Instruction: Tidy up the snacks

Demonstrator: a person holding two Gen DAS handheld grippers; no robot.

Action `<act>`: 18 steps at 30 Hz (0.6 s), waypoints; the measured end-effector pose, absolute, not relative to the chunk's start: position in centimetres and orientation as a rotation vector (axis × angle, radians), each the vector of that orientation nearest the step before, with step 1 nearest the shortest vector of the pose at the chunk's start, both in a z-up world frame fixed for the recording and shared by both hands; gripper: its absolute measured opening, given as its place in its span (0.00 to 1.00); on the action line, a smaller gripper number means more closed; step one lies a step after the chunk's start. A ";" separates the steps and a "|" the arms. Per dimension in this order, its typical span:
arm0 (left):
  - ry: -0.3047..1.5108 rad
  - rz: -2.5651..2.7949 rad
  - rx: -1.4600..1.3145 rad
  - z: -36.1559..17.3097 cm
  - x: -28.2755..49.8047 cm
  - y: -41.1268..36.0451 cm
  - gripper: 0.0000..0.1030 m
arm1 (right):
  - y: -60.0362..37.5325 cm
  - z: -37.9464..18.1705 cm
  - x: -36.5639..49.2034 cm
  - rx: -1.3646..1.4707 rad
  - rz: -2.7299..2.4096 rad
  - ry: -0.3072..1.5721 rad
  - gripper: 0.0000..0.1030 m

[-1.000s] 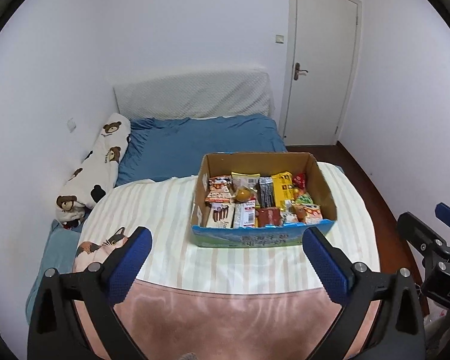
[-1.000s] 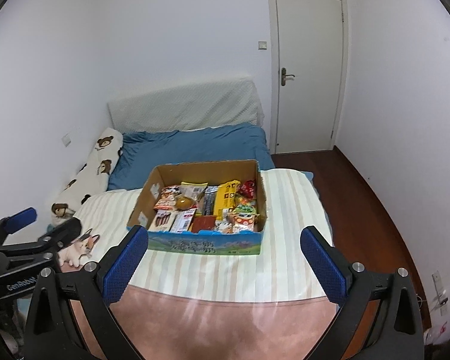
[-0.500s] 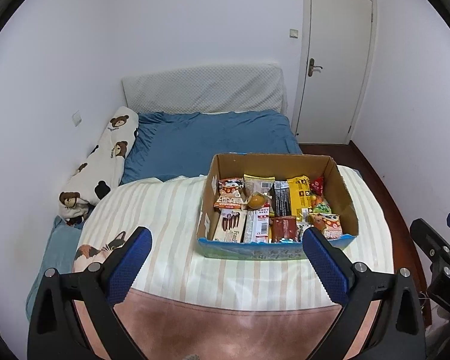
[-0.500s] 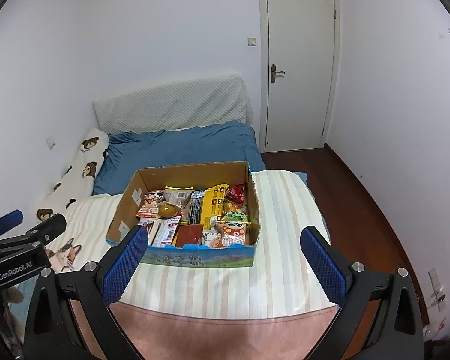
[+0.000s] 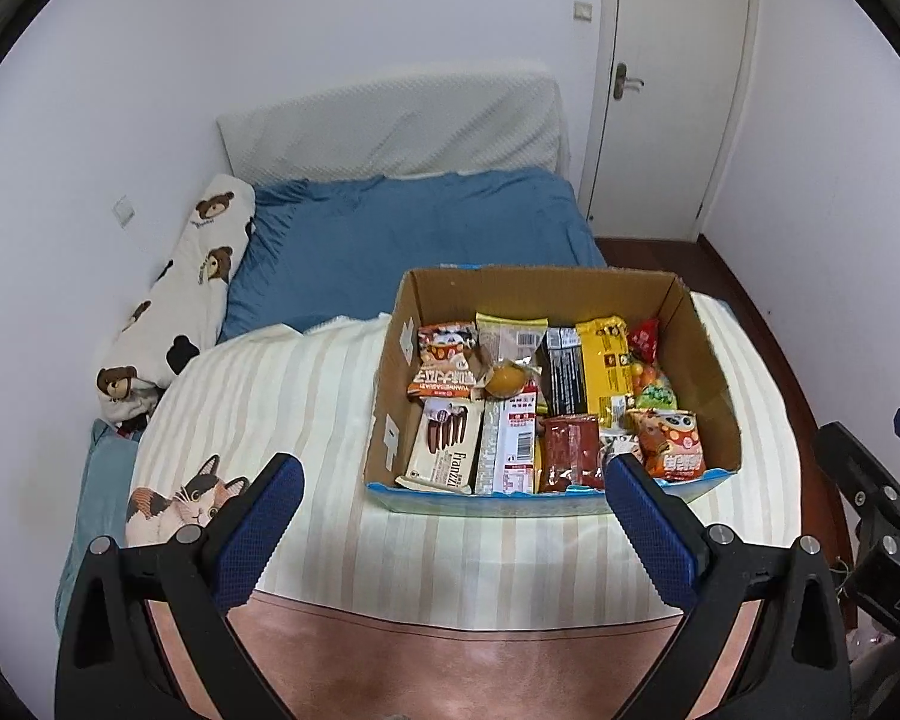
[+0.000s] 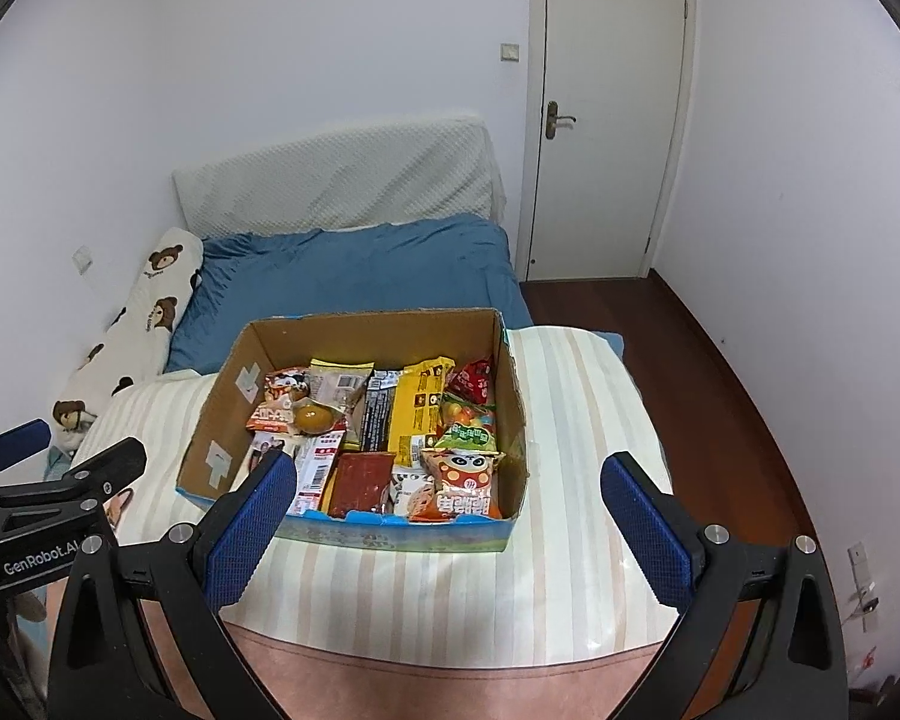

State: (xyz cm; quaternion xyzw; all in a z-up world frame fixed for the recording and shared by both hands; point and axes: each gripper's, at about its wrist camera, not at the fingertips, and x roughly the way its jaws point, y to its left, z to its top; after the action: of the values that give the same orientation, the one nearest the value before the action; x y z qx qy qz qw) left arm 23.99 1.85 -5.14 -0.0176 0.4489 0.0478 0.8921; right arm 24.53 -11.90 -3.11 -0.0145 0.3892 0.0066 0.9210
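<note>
Snacks [image 5: 546,402] fill the box [image 5: 705,360] at frame centre, seemingly sorted; left tool [image 5: 453,516] and right tool [image 6: 447,510] hover released, grasping nothing.

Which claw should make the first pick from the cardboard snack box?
Right, probably. The right claw is open and frames the open cardboard snack box almost centrally; from the left claw, also open, the box sits off to its right.
</note>
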 end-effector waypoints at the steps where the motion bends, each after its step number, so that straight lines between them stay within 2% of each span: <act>1: 0.938 0.098 -0.037 -5.4 24.2 1.9 1.00 | -11.9 -3.3 24.8 -0.032 0.012 0.805 1.00; 18: 0.996 0.072 -0.021 -6.9 25.9 1.3 1.00 | -13.1 -5.5 26.8 -0.017 0.001 0.876 1.00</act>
State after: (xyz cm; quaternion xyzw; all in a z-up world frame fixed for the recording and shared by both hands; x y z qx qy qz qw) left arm 25.89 1.33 -6.94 -0.0101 0.4774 0.0346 0.8779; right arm 26.83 -13.06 -5.51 -0.0082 0.4241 0.0004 0.9056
